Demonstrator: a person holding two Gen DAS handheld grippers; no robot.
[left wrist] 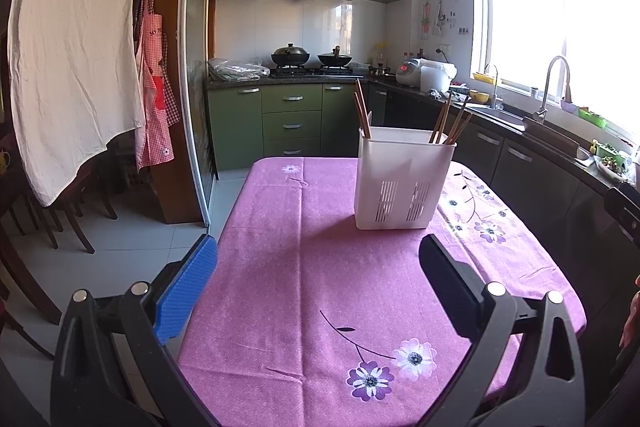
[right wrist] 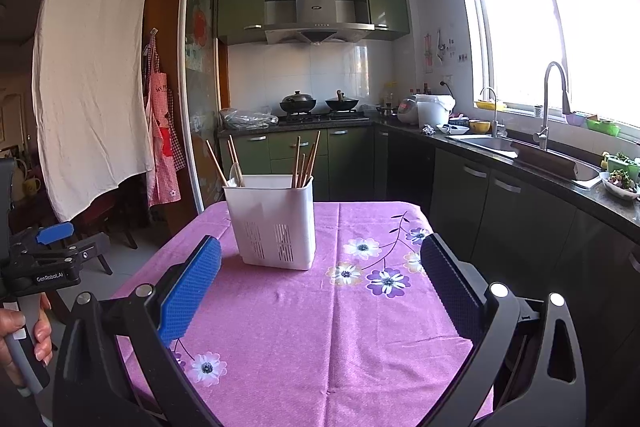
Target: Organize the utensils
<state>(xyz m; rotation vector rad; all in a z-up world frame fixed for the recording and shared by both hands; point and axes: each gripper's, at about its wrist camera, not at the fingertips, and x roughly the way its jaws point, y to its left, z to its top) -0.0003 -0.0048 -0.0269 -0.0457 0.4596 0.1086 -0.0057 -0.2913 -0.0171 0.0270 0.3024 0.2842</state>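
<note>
Left black two-finger gripper with blue ribbed pads [left wrist: 318, 267]: fingers spread wide, nothing between, pointing forward, level. Right black two-finger gripper with blue pads [right wrist: 320, 269]: same, jaws wide apart, empty. Person's bare left hand [right wrist: 24, 343] wraps grey handle of left gripper, seen at right view's left edge.

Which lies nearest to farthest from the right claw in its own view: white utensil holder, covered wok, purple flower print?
1. Purple flower print on the tablecloth, just ahead, right.
2. White slotted plastic utensil holder, mid-table, left.
3. Black covered wok, far stove.
</note>
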